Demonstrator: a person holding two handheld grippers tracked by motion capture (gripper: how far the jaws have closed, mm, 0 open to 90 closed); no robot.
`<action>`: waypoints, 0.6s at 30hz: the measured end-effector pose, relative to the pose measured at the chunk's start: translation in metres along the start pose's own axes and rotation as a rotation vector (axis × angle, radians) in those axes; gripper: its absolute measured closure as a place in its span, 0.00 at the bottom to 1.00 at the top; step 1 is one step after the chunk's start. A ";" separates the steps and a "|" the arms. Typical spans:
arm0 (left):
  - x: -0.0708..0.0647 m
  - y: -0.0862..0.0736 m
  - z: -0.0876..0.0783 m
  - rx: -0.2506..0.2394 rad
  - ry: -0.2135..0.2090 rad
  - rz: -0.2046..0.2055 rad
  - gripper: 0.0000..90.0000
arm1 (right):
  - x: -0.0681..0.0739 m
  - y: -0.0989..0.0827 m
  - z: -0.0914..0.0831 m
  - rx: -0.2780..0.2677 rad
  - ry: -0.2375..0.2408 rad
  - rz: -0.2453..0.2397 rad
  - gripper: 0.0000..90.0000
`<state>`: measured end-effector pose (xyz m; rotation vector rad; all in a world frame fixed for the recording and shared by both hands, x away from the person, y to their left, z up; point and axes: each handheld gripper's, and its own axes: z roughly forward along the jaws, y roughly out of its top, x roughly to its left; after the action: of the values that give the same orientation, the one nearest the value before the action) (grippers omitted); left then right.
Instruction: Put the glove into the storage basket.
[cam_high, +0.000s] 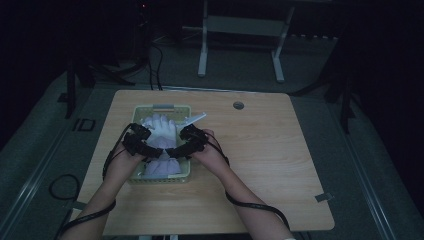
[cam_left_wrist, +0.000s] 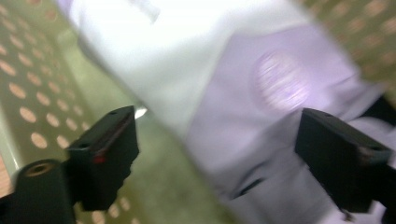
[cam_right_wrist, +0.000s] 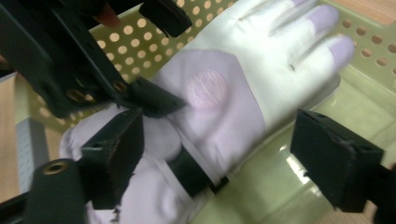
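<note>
1. You are holding both tools over the pale green perforated basket (cam_high: 186, 172), which is sitting on the left half of the wooden worktop (cam_high: 280, 160).
2. Your left hand-held gripper (cam_left_wrist: 217, 154) is hanging with its jaws wide apart; nothing is pinched between them, and the white and lilac glove (cam_left_wrist: 261, 107) is lying just beyond, blurred.
3. Your right hand-held gripper (cam_right_wrist: 233, 161) is also standing spread wide, straddling the glove (cam_right_wrist: 233, 98) near its cuff without pressing it.
4. The glove is lying inside the basket (cam_right_wrist: 369, 51), fingers pointing toward the far rim.
5. More pale fabric, possibly a second glove (cam_high: 161, 167), is sitting at the near end; the dim high view is making that hard to call.
6. In the right gripper view, your left tool (cam_right_wrist: 154, 100) is touching the glove's back.
</note>
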<state>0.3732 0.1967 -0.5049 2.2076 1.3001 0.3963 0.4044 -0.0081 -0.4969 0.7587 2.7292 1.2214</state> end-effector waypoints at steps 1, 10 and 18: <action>0.000 0.000 -0.003 -0.013 -0.001 0.002 0.15 | -0.002 -0.002 -0.002 -0.018 0.013 -0.006 0.17; -0.019 -0.001 -0.027 -0.106 -0.004 0.050 0.15 | -0.004 -0.011 -0.014 -0.043 0.056 -0.056 0.16; -0.031 -0.004 -0.041 -0.215 -0.074 -0.009 0.14 | -0.009 -0.017 -0.024 -0.038 0.078 -0.084 0.16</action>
<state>0.3344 0.1832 -0.4731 2.0179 1.1704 0.4261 0.3995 -0.0379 -0.4938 0.5984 2.7586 1.3084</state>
